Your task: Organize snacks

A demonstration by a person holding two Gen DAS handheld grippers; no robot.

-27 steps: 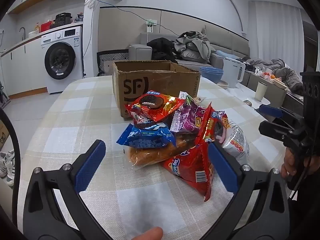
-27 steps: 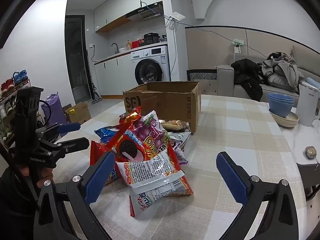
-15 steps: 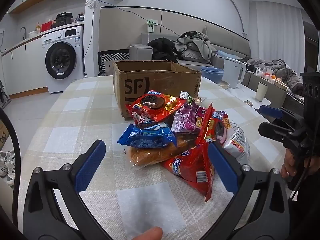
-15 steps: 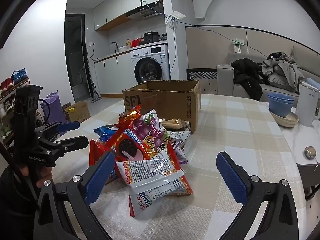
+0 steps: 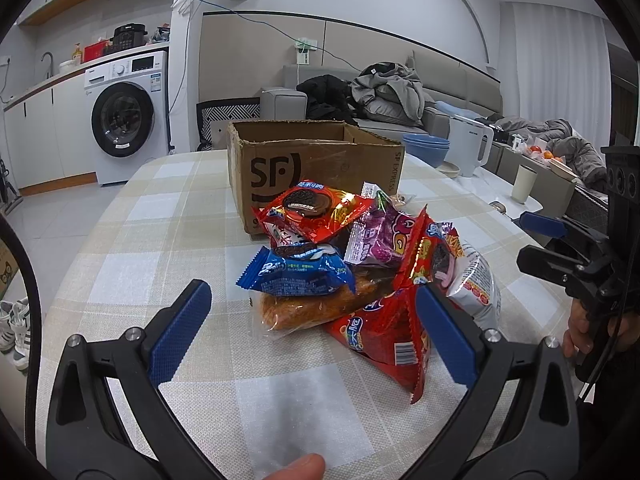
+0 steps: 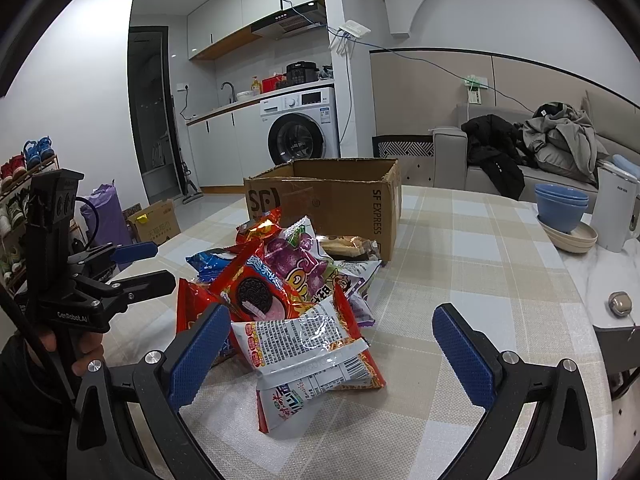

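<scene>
- Almost nothing has shifted since the earlier frames: both grippers hover where they were, and the snack pile [image 5: 360, 276] lies as before.
- Left gripper [image 5: 316, 322] is held low over the checked tablecloth [image 5: 152, 224], its blue-padded fingers [image 5: 180, 330] spread wide and holding nothing, aimed at the near edge of the pile.
- Right gripper [image 6: 332, 344] hangs on the opposite side, fingers [image 6: 462, 354] likewise spread and empty, pointing at a white noodle packet [image 6: 308, 348] at the front of the heap.
- Each camera catches the other tool: the right one shows at the left view's right edge, with a hand [image 5: 580, 332] gripping its handle.
- An open cardboard box [image 5: 316, 168] printed "SF" stands just behind the pile; its visible interior shows only bare walls, and its floor cannot be seen.
- Snacks all lie outside the box, heaped together: a red cookie packet [image 5: 312, 210] on top, a blue cookie packet [image 5: 298, 272] over a bread roll in clear wrap [image 5: 316, 308], and a purple packet [image 5: 374, 236].
- Only the right view shows a wafer pack [image 6: 346, 246] lying against the box, stacked blue bowls [image 6: 562, 208] and a white kettle [image 6: 614, 212].
- Only the left view shows a white cup [image 5: 525, 184].
</scene>
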